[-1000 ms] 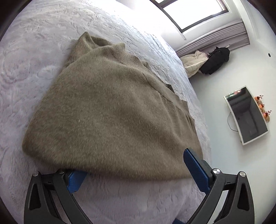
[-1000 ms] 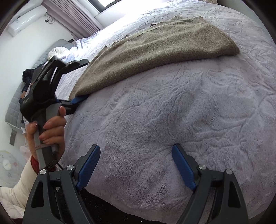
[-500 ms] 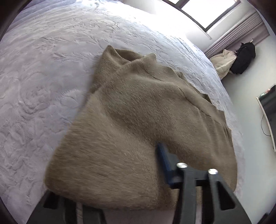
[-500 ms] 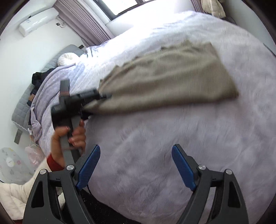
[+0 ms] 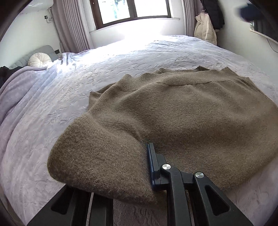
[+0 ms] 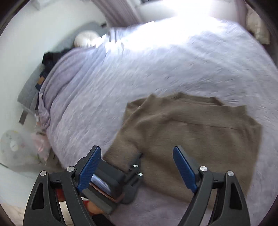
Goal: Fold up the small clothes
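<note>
A brown knitted sweater (image 5: pixel 191 118) lies on the lilac bedspread (image 5: pixel 121 57), its neckline toward the window. My left gripper (image 5: pixel 146 163) is shut on the sweater's near left corner; the fabric drapes over its left finger, and only the blue right pad (image 5: pixel 151 165) shows. In the right wrist view the sweater (image 6: pixel 199 132) lies ahead, with the left gripper (image 6: pixel 135 161) holding its near left corner. My right gripper (image 6: pixel 137 168) is open and empty, hovering above the sweater's near edge.
The bed's edge runs along the left. Dark clothes (image 6: pixel 50 59) and a round white cushion (image 5: pixel 39 60) lie at the headboard. A window (image 5: pixel 132 10) with curtains is at the back. Coats (image 5: pixel 206 29) hang at the back right.
My left gripper has closed on the sweater's corner and lifted it while swinging round to face the window. My right gripper has moved over the sweater's near edge, still open.
</note>
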Available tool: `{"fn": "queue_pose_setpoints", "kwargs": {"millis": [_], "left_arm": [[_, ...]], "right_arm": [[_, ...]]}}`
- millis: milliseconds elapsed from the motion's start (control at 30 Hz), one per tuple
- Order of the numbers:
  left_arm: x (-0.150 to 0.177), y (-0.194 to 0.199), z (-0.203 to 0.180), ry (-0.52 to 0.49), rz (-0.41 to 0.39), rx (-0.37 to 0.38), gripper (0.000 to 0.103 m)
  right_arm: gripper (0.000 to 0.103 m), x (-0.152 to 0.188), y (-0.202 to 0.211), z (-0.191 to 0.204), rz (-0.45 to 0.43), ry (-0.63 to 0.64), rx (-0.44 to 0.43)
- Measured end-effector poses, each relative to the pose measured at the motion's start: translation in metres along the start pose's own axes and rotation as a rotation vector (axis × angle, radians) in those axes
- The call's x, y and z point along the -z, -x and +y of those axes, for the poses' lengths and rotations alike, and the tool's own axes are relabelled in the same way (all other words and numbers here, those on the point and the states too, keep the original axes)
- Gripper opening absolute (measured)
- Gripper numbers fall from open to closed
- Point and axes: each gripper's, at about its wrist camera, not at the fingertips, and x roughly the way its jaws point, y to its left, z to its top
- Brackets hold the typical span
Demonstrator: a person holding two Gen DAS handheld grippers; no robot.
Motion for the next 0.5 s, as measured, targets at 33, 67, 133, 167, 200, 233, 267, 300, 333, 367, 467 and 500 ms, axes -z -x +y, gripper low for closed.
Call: {"fn": "queue_pose_setpoints", "kwargs": {"millis": [33,67,133,167,200,233,267,300,333,367,467,500], "left_arm": [[0.001,0.0,0.0,-0.005,-0.005,-0.002,0.019],[0.004,0.001,-0.002,-0.015,-0.01,-0.007,0.019],[0.008,0.003,-0.004,-0.018,-0.02,-0.001,0.019],[0.009,0.005,0.0,0.008,-0.02,0.028,0.019],[0.008,0.005,0.008,0.05,-0.014,0.075,0.019],[0.008,0.003,0.022,0.121,0.001,0.149,0.019],[0.008,-0.001,0.034,0.185,0.018,0.217,0.019],[0.009,-0.008,0.051,0.277,0.045,0.309,0.019],[0.012,-0.015,0.064,0.363,0.074,0.387,0.019],[0.015,-0.023,0.076,0.453,0.103,0.461,0.019],[0.024,-0.043,0.103,0.691,0.167,0.612,0.026],[0.024,-0.046,0.106,0.728,0.175,0.621,0.026]], "right_arm": [[0.088,-0.013,-0.015,0.005,0.043,-0.004,0.002],[0.088,-0.026,-0.037,0.012,0.1,-0.003,0.015],[0.088,-0.038,-0.075,0.026,0.201,0.017,0.062],[0.088,-0.044,-0.094,0.034,0.244,0.047,0.1],[0.088,-0.045,-0.107,0.038,0.262,0.067,0.123],[0.088,-0.047,-0.116,0.04,0.268,0.075,0.136],[0.088,-0.048,-0.121,0.039,0.267,0.068,0.139],[0.088,-0.047,-0.122,0.037,0.257,0.052,0.129],[0.088,-0.046,-0.121,0.032,0.238,0.034,0.115],[0.088,-0.042,-0.117,0.025,0.212,0.005,0.101],[0.088,-0.032,-0.101,0.003,0.159,-0.076,0.066],[0.088,-0.026,-0.094,-0.006,0.137,-0.102,0.054]]}}
